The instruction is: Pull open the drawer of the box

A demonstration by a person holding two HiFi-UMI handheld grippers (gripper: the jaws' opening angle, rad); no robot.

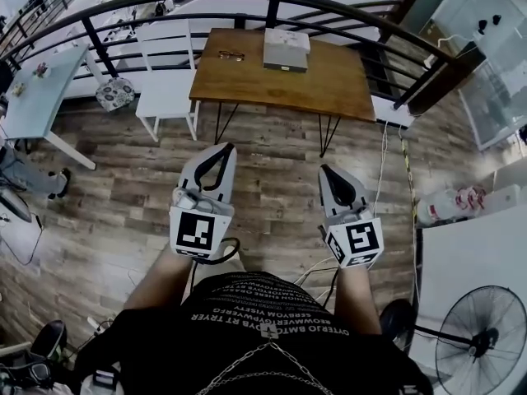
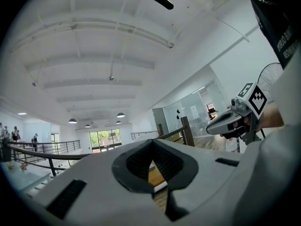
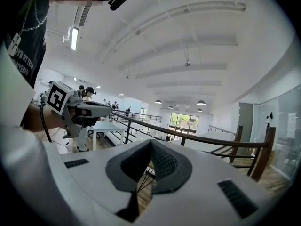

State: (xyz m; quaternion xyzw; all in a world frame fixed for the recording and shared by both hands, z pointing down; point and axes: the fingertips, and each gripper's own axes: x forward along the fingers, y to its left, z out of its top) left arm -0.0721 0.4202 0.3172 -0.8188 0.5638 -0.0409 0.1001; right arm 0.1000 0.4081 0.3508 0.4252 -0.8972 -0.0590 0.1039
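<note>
1. Task not started. The grey-and-white flat rectangular box (image 1: 286, 50) sits at the top centre of the head view, on the far half of the brown wooden surface with thin black legs (image 1: 247, 85). Nothing is touching it.
2. The drawer is too small and far off to make out. I cannot tell which side it faces, or whether it is shut.
3. The left gripper (image 1: 224, 148) is held at mid-frame left, low in front of the person's body. Its jaws are pressed together at the tips with nothing between them.
4. The right gripper (image 1: 325, 169) is at mid-frame right, level with the left one. Its jaws are also pressed together and empty.
5. Both grippers are well apart from the box, with bare wood-plank floor (image 1: 123, 188) between the person and the surface.
6. Everything is left to do, as I judge it: walk up, find the drawer front, spread the jaws, grip and pull.
7. Edges: the box lies near the far edge of the surface, and the black metal railing (image 1: 329, 15) runs just behind it.
8. The near side of the surface has open room for pulling.
9. Obstacles: a white wooden chair (image 1: 169, 72) stands just left of the surface. A white cable (image 1: 380, 163) trails on the floor to its right, and a black standing fan (image 1: 482, 340) is at lower right.
</note>
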